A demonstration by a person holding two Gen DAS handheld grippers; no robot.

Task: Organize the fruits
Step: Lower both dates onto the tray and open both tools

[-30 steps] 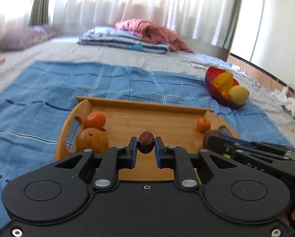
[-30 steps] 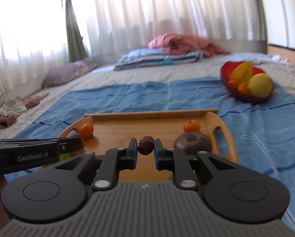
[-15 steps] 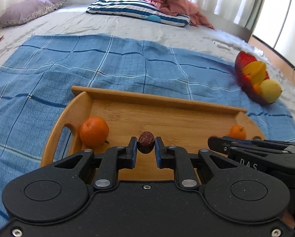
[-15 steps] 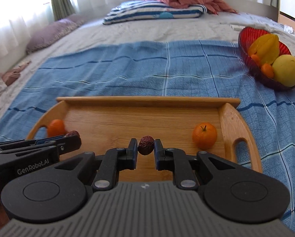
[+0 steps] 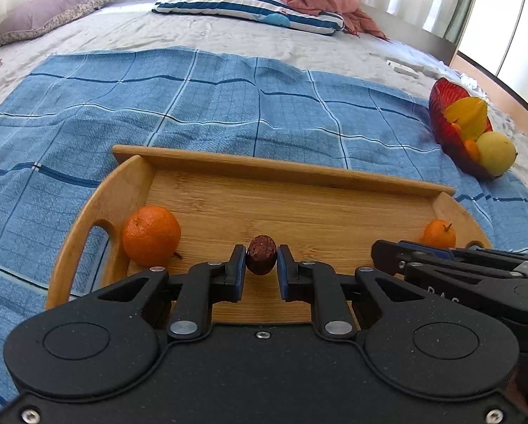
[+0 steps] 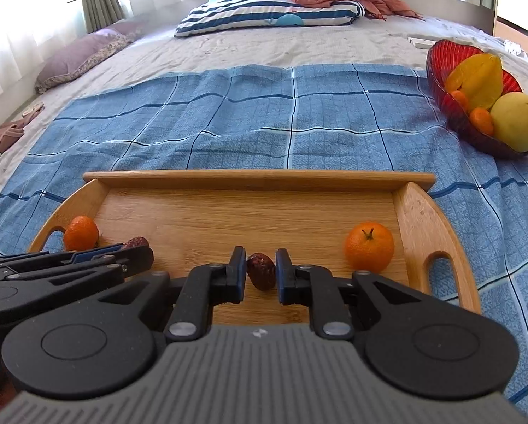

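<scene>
The tray [image 5: 281, 173] lay on the blue cloth [image 5: 193, 99] on the bed, the red bowl [image 6: 451, 106] at 2 o'clock. Since a second earlier both views had tipped down over the tray, losing its nearest fruit. The left gripper [image 5: 261, 265] was narrowed on a date [image 5: 261, 255], long axis upright. The right gripper [image 6: 260, 272] pinched another date [image 6: 261, 271], tilted, top toward 11. One orange [image 5: 151, 235] sat at the tray's 9 o'clock end, a smaller one [image 6: 369, 245] at 3.

Both grippers lifted; 2 fruits near tray's [image 5: 274, 169] front edge out of view.
</scene>
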